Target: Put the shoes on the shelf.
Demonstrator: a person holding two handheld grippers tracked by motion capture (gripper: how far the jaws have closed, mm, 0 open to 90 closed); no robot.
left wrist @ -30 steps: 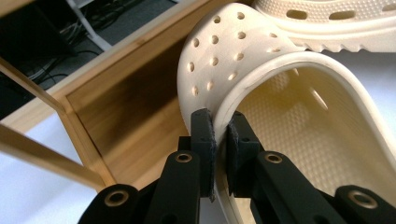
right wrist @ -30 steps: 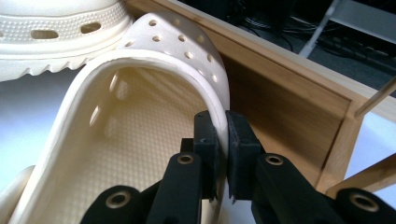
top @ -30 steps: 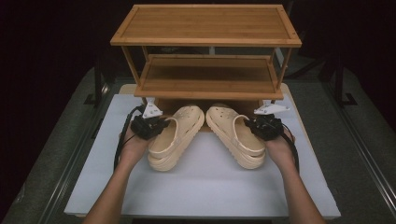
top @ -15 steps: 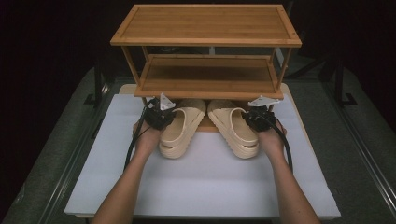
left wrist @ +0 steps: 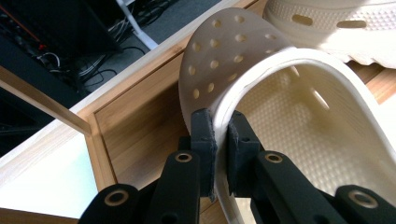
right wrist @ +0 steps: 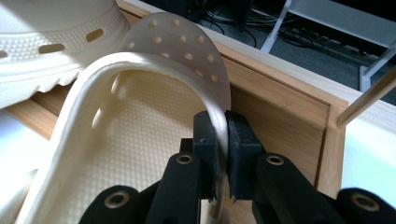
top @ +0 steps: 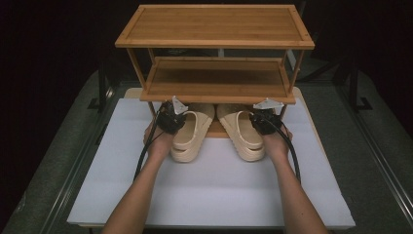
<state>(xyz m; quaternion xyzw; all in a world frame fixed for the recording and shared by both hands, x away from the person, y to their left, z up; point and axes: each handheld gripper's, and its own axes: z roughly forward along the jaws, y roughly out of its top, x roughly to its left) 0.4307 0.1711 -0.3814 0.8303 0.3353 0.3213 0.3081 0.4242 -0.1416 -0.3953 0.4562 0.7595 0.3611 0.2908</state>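
Note:
Two cream foam clogs lie side by side, toes under the lower shelf of a bamboo rack (top: 214, 92). My left gripper (top: 171, 117) is shut on the outer rim of the left clog (top: 190, 134); in the left gripper view the jaws pinch that rim (left wrist: 222, 126), and the other clog (left wrist: 336, 23) lies beyond. My right gripper (top: 263, 119) is shut on the outer rim of the right clog (top: 243, 134); its own view shows the rim (right wrist: 219, 116) between the pads, with the left clog (right wrist: 46, 37) off to the side. Both toes rest over the rack's bamboo base (right wrist: 280, 102).
The two-shelf rack stands at the far side of a white mat (top: 209, 190) on the table. Its thin legs (top: 146, 73) flank the clogs on either side. Dark floor with cables and metal frames surrounds the table.
Both grippers have carried the clogs forward, away from the person. The clogs turned from splayed to nearly parallel, and their toes now sit under the lower shelf.

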